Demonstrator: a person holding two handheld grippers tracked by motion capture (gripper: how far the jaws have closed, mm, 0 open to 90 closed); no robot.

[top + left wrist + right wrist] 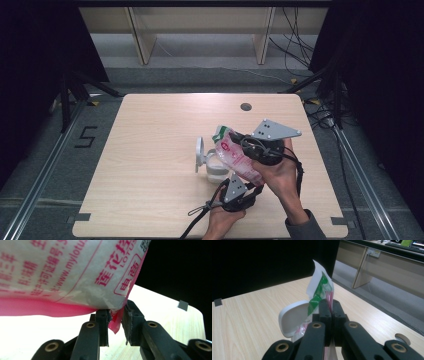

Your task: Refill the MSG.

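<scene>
Above the open white container (215, 167) near the table (150, 165) middle hangs a pink-and-white bag (239, 156) — the right gripper (331, 311) pinches its green-printed top tight, while the left gripper (115, 322) stands slightly parted around its bottom corner.

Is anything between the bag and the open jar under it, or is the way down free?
Nothing visible blocks it. The bag hangs tilted right over the jar, whose flip lid stands open to the side. The right gripper pinches the bag's top; the left gripper has its lower corner between its jaws.
</scene>
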